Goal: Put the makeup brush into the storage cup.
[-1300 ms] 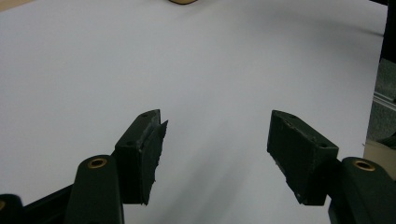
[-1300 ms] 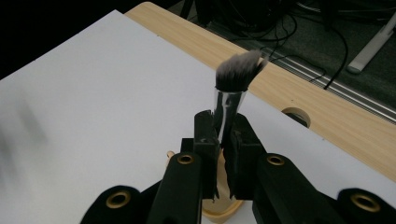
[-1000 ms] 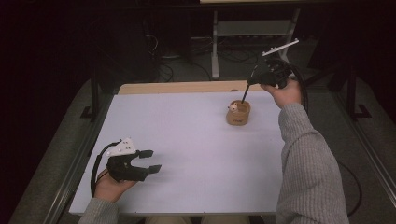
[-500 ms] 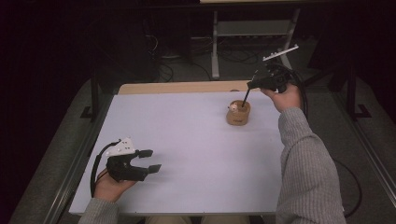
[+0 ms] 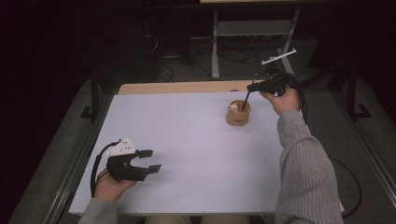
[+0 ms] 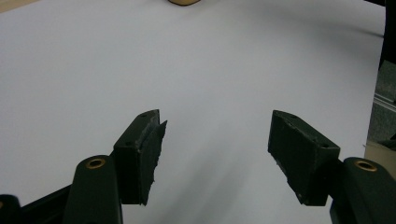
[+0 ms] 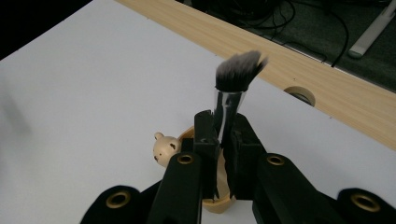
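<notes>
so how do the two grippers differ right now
The left gripper has its jaws spread with nothing between them; the right gripper is shut on a makeup brush. The left sits low at the near left of the white table; the right is raised at the far right, above a wooden bear holder. Both are black and hand-held.

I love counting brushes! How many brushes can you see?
1. The brush is gripped in the right tongs, bristles up, its handle end dipping into the wooden bear cup at the table's far right. More could hide inside the cup.
</notes>
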The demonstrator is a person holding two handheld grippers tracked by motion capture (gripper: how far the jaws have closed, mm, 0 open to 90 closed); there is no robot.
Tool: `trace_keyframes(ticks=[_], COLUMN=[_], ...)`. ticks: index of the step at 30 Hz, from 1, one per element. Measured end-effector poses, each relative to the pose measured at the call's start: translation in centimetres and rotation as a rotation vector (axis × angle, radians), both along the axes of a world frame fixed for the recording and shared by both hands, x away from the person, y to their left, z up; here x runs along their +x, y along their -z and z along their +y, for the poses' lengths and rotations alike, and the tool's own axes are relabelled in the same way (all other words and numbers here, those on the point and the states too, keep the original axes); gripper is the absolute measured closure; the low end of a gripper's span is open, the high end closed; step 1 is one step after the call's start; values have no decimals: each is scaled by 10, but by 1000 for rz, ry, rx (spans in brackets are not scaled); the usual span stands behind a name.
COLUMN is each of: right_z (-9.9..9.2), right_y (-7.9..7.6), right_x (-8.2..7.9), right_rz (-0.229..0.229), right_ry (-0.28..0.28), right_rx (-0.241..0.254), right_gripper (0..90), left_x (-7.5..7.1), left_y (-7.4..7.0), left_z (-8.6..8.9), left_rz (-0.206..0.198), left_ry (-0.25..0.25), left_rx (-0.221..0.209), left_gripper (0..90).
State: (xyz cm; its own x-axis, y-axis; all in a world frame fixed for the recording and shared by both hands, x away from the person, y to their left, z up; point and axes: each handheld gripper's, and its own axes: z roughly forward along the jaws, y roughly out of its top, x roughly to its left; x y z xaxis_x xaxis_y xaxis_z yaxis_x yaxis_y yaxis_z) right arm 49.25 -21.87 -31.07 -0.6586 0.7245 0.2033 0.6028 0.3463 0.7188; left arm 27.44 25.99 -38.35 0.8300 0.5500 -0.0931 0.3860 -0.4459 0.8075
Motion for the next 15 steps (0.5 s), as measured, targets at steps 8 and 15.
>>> trace_keyframes(ticks=[8,15], right_z=[1,2], right_y=[9,17], right_x=[0,0], right_rz=[9,20], right_ry=[7,9], right_rx=[8,10], right_gripper=[830,830], left_x=[0,0], left_y=[0,0], left_z=[0,0], left_rz=[-1,1], left_ry=[2,1], left_rx=[1,2], left_gripper=[344,344])
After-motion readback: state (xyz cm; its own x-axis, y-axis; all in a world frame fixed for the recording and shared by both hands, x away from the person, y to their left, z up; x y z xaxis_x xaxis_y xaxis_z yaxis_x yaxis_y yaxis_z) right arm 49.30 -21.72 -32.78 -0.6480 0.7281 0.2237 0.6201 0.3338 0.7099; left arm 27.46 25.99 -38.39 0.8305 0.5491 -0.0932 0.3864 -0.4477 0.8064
